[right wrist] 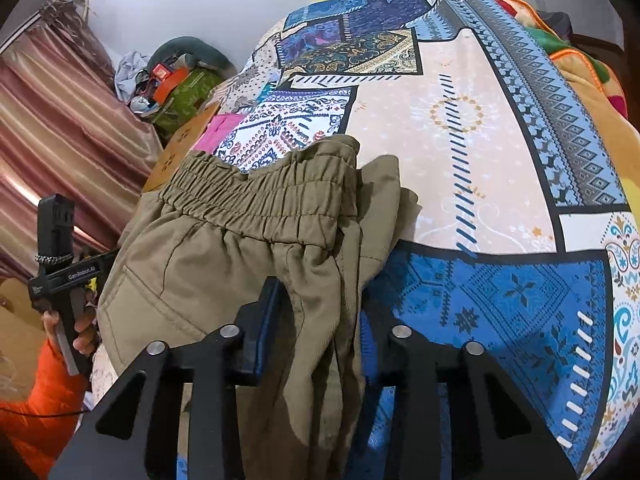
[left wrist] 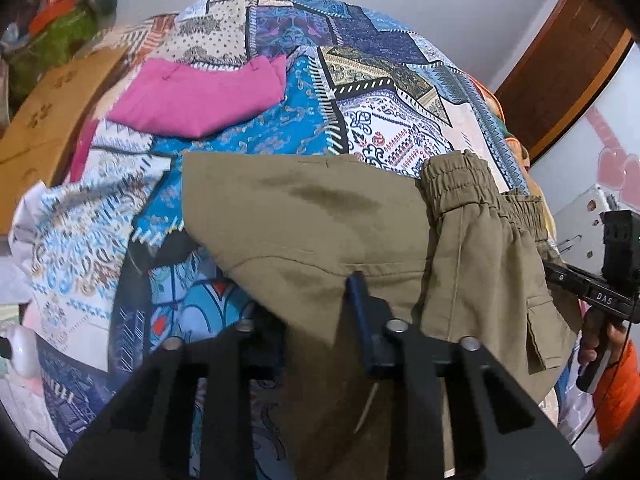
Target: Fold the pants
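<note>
So both grippers have cloth and the pants (left wrist: 320, 224) hang draped between them over the bedsheet (left wrist: 376, 92), waistband (right wrist: 256, 196) on the right side, folded edge toward the left. Left gripper (left wrist: 320, 320): closed down on the hem/fold edge, one finger on top of the fabric, the other hidden under it, so only a thin layer is in the pinch. Right gripper (right wrist: 316, 320): jaws look wider apart, w/ a thick bunch of fabric below the waistband running between them; can't tell for sure how tight the pinch is, since the far finger is covered by cloth.

Judging from this, the step is carrying one half over to lay on the other. To do it well: keep both grips level and the fabric taut betw. them so no sag or wrinkle gets folded in; line up edge w/ edge before lowering; set down flat on the sheet, clear of the pink garment (left wrist: 200, 96); release only once cloth rests. Risk: right-side bunch slipping or landing creased.
</note>
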The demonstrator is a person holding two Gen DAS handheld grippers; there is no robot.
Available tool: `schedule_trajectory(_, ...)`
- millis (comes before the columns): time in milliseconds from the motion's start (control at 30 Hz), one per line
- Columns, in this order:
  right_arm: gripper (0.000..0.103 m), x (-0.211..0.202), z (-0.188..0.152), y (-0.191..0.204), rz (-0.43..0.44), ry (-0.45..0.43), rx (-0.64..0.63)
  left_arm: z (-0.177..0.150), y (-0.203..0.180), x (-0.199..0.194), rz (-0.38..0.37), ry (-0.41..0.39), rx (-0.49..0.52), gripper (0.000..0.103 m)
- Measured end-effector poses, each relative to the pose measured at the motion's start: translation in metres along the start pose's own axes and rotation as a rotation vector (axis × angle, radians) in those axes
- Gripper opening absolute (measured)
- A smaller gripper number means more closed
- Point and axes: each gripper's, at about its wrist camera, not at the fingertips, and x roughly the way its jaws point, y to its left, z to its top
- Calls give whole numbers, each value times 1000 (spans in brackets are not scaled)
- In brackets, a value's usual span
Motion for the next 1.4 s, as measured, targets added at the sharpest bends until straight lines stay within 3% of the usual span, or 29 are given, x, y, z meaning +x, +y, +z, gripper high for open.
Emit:
schedule_trajectory(133,16,-1,5,6,-18,-21,-30,6,-7,-7,44,-25,27,12)
schedule_trajectory(233,11,-5,11,11,-36,-44,-56,13,-12,-18,72,-55,50,6)
schedule_trajectory(633,9,-31,46,52,-67,-164,-182,49,-29,-75,151,-218,157,4)
schedule_trajectory(967,9,-29,109,95,-84,-247,-286,108,10,-92,187,-311,132,4)
schedule_trajectory(1400,9,58,190,132,-60,-251,-345,186,95,-59,305,-338,70,4)
